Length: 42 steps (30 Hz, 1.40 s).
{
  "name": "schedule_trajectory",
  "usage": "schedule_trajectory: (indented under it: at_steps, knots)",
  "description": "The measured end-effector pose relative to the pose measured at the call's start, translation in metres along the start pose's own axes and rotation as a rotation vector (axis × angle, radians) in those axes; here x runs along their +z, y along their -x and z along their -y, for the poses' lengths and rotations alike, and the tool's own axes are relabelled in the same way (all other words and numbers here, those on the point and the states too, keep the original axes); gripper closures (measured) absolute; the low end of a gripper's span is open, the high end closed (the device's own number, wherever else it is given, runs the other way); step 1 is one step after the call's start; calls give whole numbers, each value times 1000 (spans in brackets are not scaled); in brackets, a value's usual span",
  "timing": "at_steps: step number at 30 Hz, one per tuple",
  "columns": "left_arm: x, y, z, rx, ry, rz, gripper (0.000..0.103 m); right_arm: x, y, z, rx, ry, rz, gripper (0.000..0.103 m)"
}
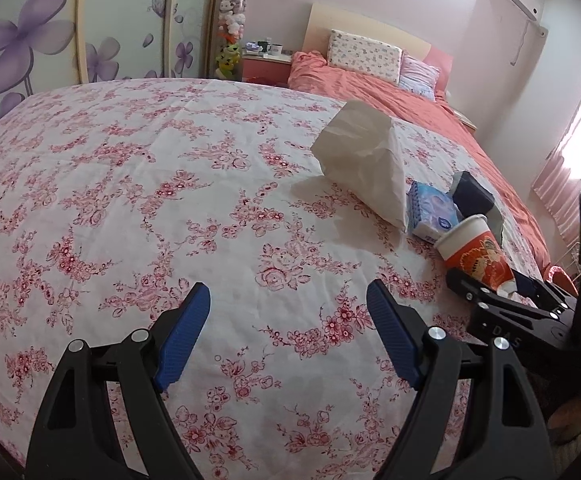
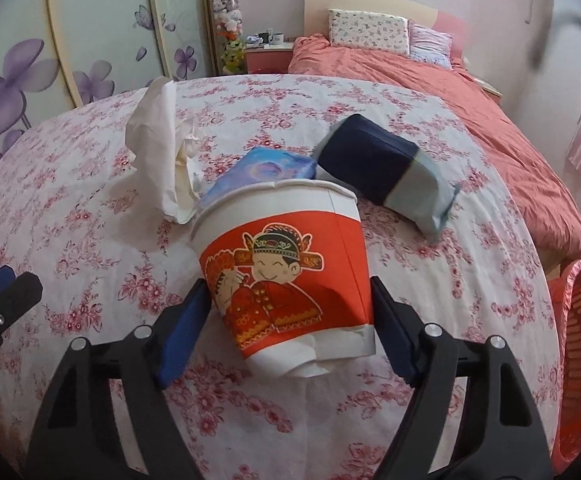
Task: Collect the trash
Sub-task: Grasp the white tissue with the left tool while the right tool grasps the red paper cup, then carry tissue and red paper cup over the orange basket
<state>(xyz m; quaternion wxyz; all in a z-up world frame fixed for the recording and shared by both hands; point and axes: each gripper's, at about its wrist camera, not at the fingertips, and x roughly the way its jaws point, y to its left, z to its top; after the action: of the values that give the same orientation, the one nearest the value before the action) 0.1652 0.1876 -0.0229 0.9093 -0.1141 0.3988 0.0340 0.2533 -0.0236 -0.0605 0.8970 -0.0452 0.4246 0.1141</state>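
Paper cup (image 2: pixel 286 276), red band with a cartoon figure, sits between my right gripper's (image 2: pixel 286 320) two blue pads, rim up and tilted a bit away from me, base crumpled and dented near the bottom. It's over the floral bedspread (image 2: pixel 90 200), low; can't tell if the base touches the cloth. Pads (image 2: pixel 178 332) sit right at the cup's sides, low on the wall. I read this as gripping the cup, lightly, since the wall isn't caved at the pads.

Step in hand, I judge: secure the cup, then carry it to the red basket (image 2: pixel 578 360) at the right edge, beside the bed.

Doing it well: squeeze only enough to hold, because thin paper will fold and slip if crushed. The grip is low near the weak dented base; a hold slightly higher on the red band would be firmer. Keep the rim up in case there's residue inside; the inside is not visible.

Just behind the cup: blue tissue pack (image 2: pixel 262 168), dark navy pouch (image 2: pixel 386 164), crumpled white paper bag (image 2: pixel 162 144). The cup nearly touches the tissue pack, so lift straight up before swinging right.

My left gripper (image 1: pixel 288 336) hangs open over bare bedspread, nothing between its pads, to the left of the cup. It's free for the paper bag next.
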Motion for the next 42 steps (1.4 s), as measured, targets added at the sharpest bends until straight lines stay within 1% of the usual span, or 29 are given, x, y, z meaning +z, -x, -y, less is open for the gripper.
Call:
schedule_trajectory:
  at_steps: [6, 12, 14, 18, 20, 24, 28, 29, 32, 34, 36, 40, 42]
  knots:
    - [6, -3, 11, -14, -11, 15, 23, -13, 16, 24, -16, -37, 28, 27]
    - [22, -9, 36, -25, -34, 59, 23, -29, 32, 60, -35, -110, 52, 27]
    - [30, -13, 48, -13, -49, 77, 23, -33, 36, 69, -53, -125, 62, 27]
    - [47, -27, 74, 15, -75, 111, 23, -38, 40, 83, -59, -153, 74, 27]
    - [54, -36, 85, 42, -86, 121, 23, -39, 41, 91, -60, -167, 77, 27]
    - [65, -63, 98, 98, -110, 90, 24, -42, 40, 104, -59, -192, 76, 27]
    - [71, -83, 94, 129, -83, 53, 24, -44, 40, 111, -55, -208, 77, 27]
    - [72, -87, 91, 135, -73, 45, 25, -44, 39, 112, -53, -211, 77, 27]
    - [73, -95, 86, 133, -62, 9, 37, -45, 39, 115, -50, -216, 78, 27]
    - [72, -100, 82, 104, -59, -23, 50, -46, 39, 114, -49, -218, 78, 27]
    - [68, -102, 78, 84, -62, -36, 57, -46, 39, 115, -48, -220, 79, 27]
    - [64, -95, 74, 43, -70, -16, 63, -47, 41, 115, -54, -223, 84, 27]
    - [63, -90, 71, 38, -70, -9, 63, -48, 43, 116, -57, -226, 88, 27]
